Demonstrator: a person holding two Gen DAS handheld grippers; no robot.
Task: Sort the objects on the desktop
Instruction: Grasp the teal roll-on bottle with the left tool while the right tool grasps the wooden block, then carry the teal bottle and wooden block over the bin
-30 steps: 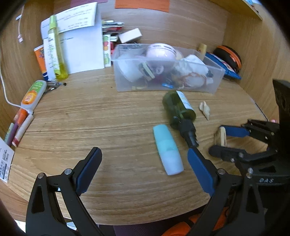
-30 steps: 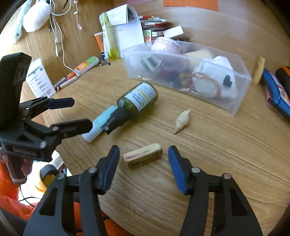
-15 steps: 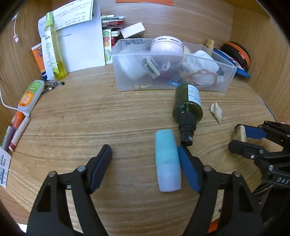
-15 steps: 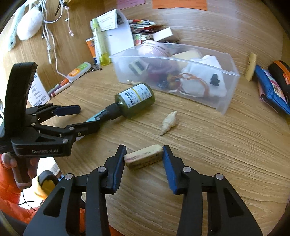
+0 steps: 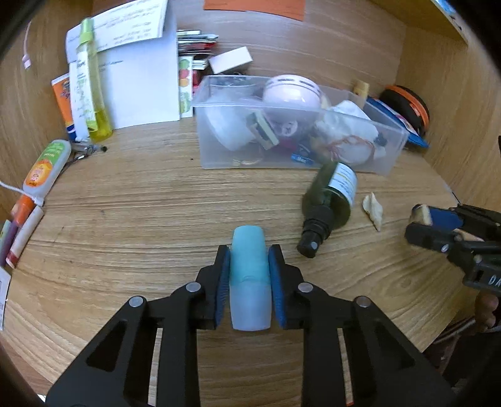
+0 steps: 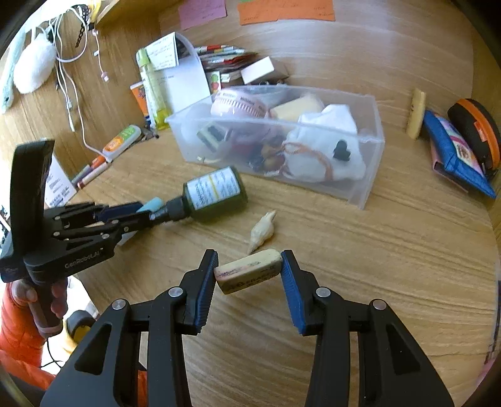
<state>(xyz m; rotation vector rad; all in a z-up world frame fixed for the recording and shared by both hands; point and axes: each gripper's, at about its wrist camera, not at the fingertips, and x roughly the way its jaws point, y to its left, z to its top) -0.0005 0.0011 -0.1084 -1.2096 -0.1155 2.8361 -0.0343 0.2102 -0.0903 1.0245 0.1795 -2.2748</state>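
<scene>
Desk (image 6: 391, 266): seashell (image 6: 262, 230) (eraser (image 6: 249, 274) clawed)

A yellow spray bottle (image 5: 90, 90) stands against white papers (image 5: 141, 72) at the desk's back, with an orange tube (image 5: 62, 100) beside it. White cables (image 6: 75, 81) hang down the wooden wall (image 6: 360, 56), under pink (image 6: 202, 9) and orange notes (image 6: 285, 11). An orange sleeve (image 6: 15, 332) shows at the lower left.

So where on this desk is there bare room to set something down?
The widest bare wood lies between the orange-labelled tube at the left edge, the clear bin behind and the teal tube. Crowded: around the green bottle and shell, and along the back wall behind the bin.
</scene>
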